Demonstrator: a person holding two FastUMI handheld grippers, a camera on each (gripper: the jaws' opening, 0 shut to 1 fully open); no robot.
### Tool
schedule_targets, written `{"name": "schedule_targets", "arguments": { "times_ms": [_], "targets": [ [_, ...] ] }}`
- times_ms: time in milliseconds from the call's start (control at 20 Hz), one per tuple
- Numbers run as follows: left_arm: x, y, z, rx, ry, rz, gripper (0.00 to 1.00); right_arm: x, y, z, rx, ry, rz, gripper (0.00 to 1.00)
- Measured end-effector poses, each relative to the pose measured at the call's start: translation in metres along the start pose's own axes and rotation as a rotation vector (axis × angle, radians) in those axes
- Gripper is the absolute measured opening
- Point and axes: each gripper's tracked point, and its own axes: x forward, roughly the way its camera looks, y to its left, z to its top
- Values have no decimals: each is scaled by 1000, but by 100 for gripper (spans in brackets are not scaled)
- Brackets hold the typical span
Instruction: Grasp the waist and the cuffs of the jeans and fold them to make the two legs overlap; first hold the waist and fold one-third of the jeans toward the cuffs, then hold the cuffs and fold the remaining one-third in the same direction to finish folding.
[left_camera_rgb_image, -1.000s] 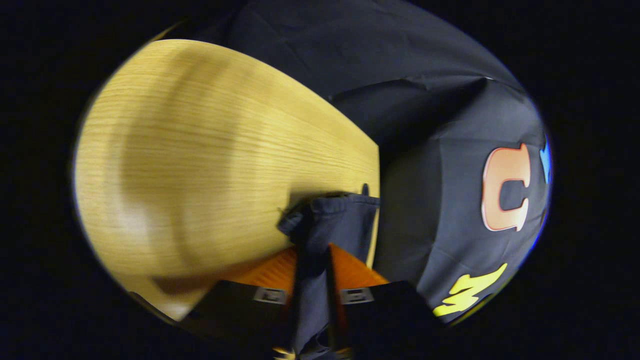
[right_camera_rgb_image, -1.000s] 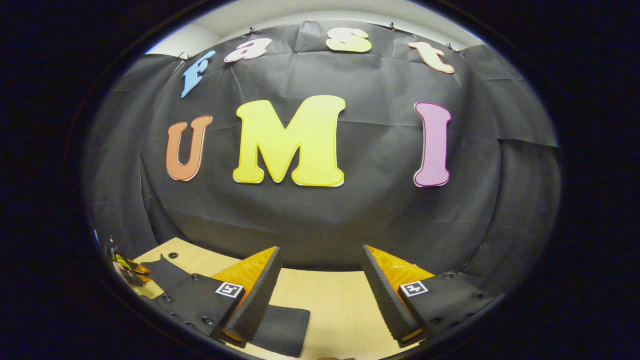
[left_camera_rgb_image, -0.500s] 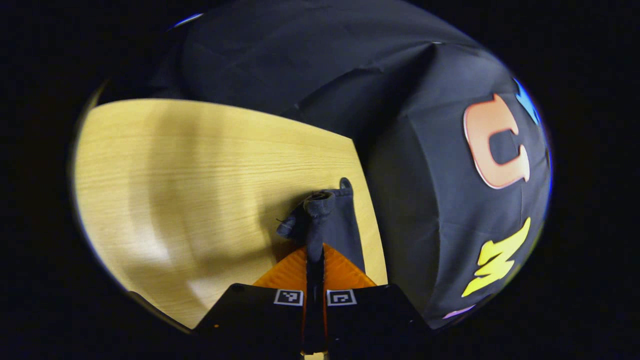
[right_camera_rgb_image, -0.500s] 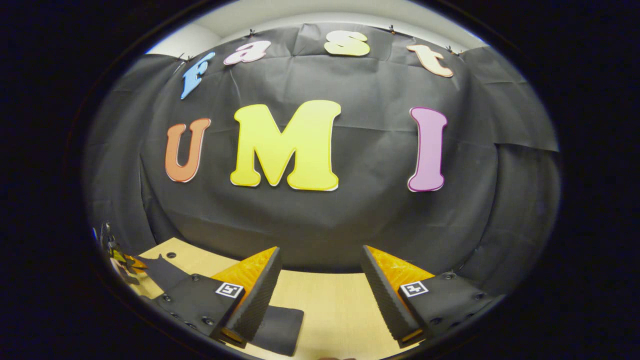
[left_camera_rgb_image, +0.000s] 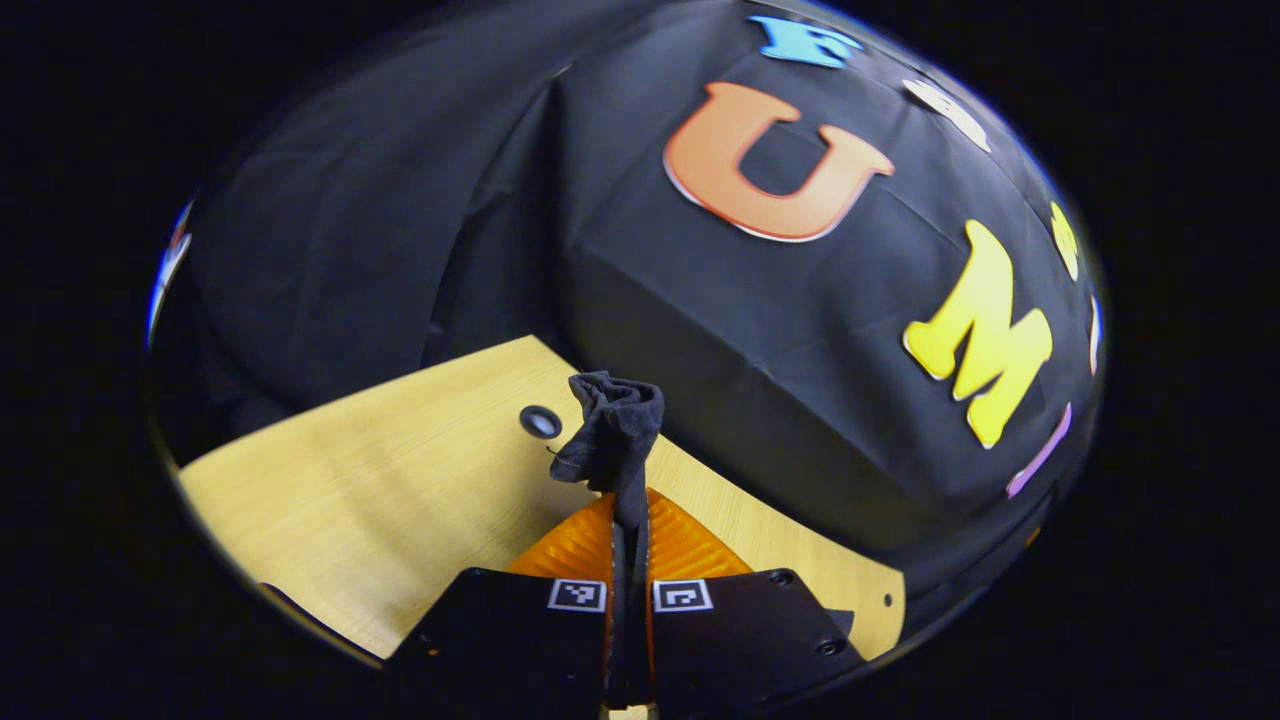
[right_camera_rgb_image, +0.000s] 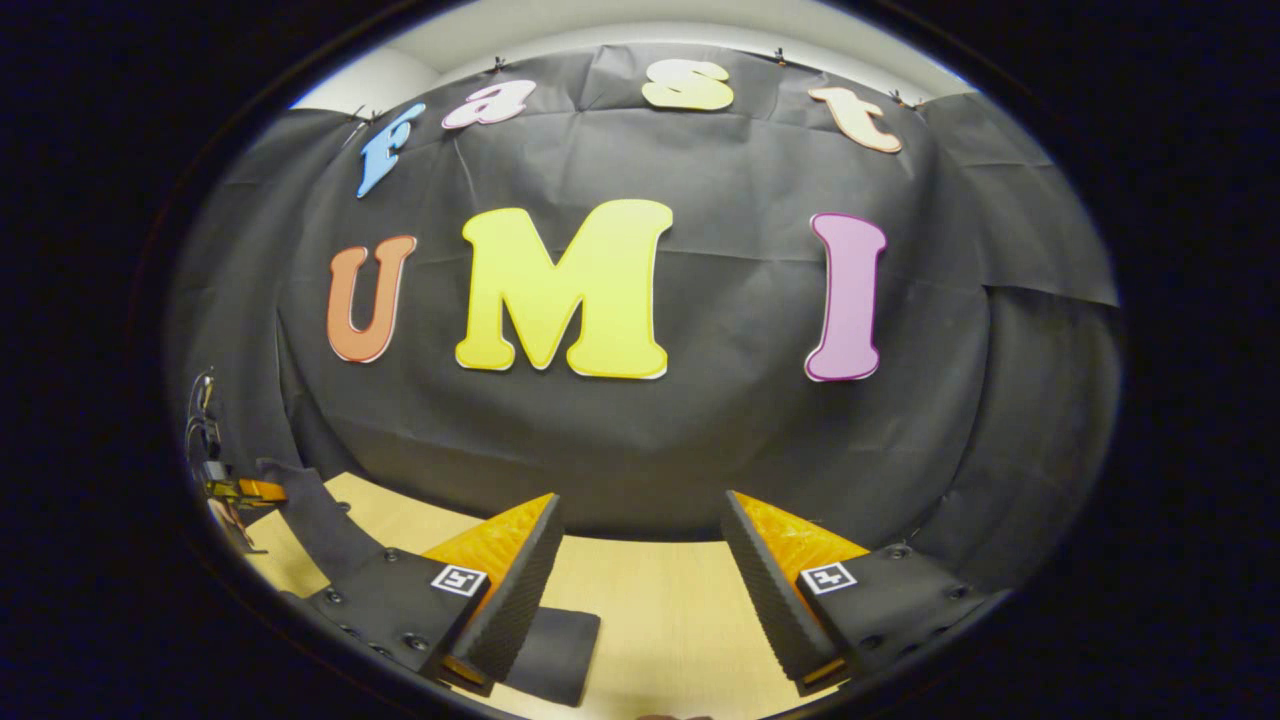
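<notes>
In the left gripper view my left gripper (left_camera_rgb_image: 630, 525) is shut on a bunched end of the dark blue jeans (left_camera_rgb_image: 612, 428), which stands up crumpled between the fingertips, above the wooden table (left_camera_rgb_image: 380, 500). In the right gripper view my right gripper (right_camera_rgb_image: 640, 600) hangs open over the table (right_camera_rgb_image: 660, 620) with nothing between its fingers. A flat dark part of the jeans (right_camera_rgb_image: 555, 650) lies just beside its left finger (right_camera_rgb_image: 515, 590). Far left, the left gripper (right_camera_rgb_image: 235, 490) holds a strip of the jeans (right_camera_rgb_image: 315, 515) lifted off the table.
The black cloth wall (right_camera_rgb_image: 640, 440) stands close behind the table's far edge. A small round hole (left_camera_rgb_image: 540, 421) sits in the tabletop near the held fabric. Bare wood lies between the right gripper's fingers and to the left in the left gripper view.
My left gripper has risen and swung round with the jeans end in it, so its view now faces the wall. The jeans strip went up at the left. The right gripper barely moved.
</notes>
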Motion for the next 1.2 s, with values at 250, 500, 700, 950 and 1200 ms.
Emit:
{"name": "schedule_targets", "arguments": {
  "times_ms": [250,500,700,950,1200],
  "targets": [
    [-16,-71,9,220,-46,-95,3,-4,-4,-7,12,18,-2,96],
    [-25,-143,-9,400,-61,-193,3,-11,-18,-12,29,28,-25,100],
    [-32,-189,-36,484,-41,-276,3,-19,-37,-14,43,29,-56,95],
    [-36,-235,-101,682,34,-370,3,-28,-63,-21,79,39,-103,98],
    [-39,-255,-193,931,141,-451,4,-35,-80,-27,87,43,-137,98]
  ]
}}
